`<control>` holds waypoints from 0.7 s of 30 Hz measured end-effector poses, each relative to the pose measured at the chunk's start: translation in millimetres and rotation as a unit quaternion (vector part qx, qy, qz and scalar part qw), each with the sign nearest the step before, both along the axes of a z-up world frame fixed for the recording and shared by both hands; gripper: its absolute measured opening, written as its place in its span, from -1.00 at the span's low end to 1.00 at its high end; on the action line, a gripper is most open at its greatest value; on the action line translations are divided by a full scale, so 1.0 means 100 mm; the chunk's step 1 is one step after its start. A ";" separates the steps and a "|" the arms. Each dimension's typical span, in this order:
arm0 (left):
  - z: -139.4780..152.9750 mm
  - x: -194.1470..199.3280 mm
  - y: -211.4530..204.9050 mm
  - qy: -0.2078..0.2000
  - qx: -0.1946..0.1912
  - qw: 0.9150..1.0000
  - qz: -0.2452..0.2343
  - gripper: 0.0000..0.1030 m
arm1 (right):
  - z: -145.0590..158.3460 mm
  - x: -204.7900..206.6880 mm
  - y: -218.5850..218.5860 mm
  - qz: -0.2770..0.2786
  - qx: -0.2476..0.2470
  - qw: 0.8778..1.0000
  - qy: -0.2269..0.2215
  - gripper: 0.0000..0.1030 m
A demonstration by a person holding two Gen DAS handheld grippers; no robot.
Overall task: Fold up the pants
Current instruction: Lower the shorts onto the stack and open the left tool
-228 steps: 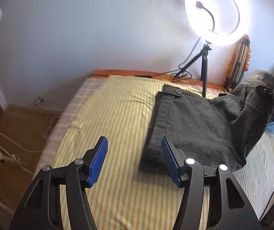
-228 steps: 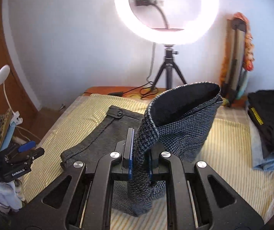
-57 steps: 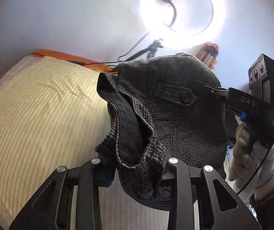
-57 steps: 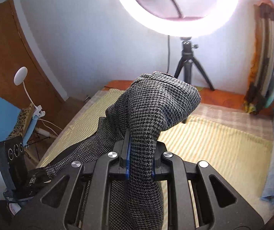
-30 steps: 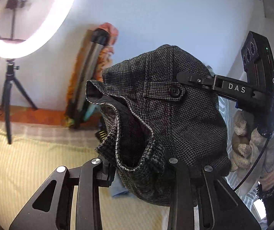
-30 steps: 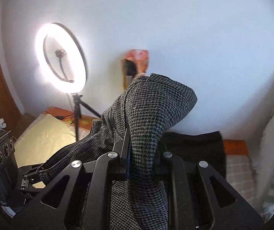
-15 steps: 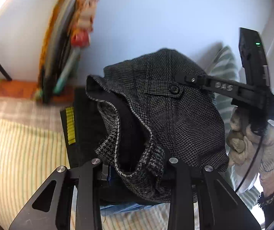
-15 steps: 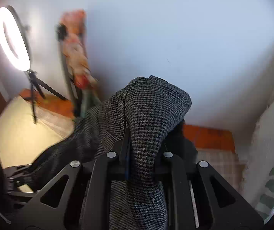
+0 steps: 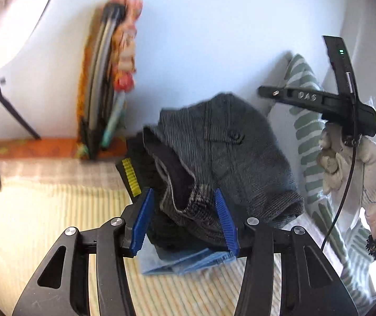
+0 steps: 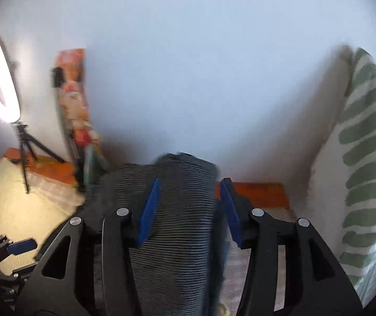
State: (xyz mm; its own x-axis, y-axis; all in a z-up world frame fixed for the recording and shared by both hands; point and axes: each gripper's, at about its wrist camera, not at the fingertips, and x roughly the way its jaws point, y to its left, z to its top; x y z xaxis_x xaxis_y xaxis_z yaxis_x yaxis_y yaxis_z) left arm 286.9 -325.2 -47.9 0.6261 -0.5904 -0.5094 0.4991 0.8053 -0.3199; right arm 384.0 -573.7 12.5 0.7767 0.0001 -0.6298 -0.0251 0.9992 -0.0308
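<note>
We see both sets of jaws opening around the folded grey pants (image 9: pixel 222 158), left gripper (image 9: pixel 185 221) and right gripper (image 10: pixel 189 208) alike, yet only our left view shows them on a dark clothes stack (image 9: pixel 135 155).

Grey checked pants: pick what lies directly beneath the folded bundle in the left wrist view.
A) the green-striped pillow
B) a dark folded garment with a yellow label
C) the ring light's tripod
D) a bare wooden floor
B: the grey checked pants sit on a dark folded garment with a yellow label, itself over a light blue cloth, on the yellow striped bed.
</note>
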 end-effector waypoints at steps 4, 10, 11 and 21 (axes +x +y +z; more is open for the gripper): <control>0.06 0.14 -0.14 -0.020 0.015 1.000 -0.013 -0.08 | -0.17 0.16 0.23 0.024 0.003 1.000 0.019 -0.05; -0.11 0.38 -0.38 -0.002 0.050 0.998 -0.032 -0.08 | -0.47 0.43 0.16 0.004 0.026 0.999 0.041 -0.05; -0.17 0.42 -0.41 0.004 0.060 0.998 -0.031 -0.08 | -0.51 0.47 0.11 -0.002 0.034 0.998 0.043 -0.05; -0.34 0.49 -0.55 0.013 0.090 0.995 -0.047 -0.08 | -1.05 0.76 -0.16 -0.039 0.043 0.995 0.087 -0.04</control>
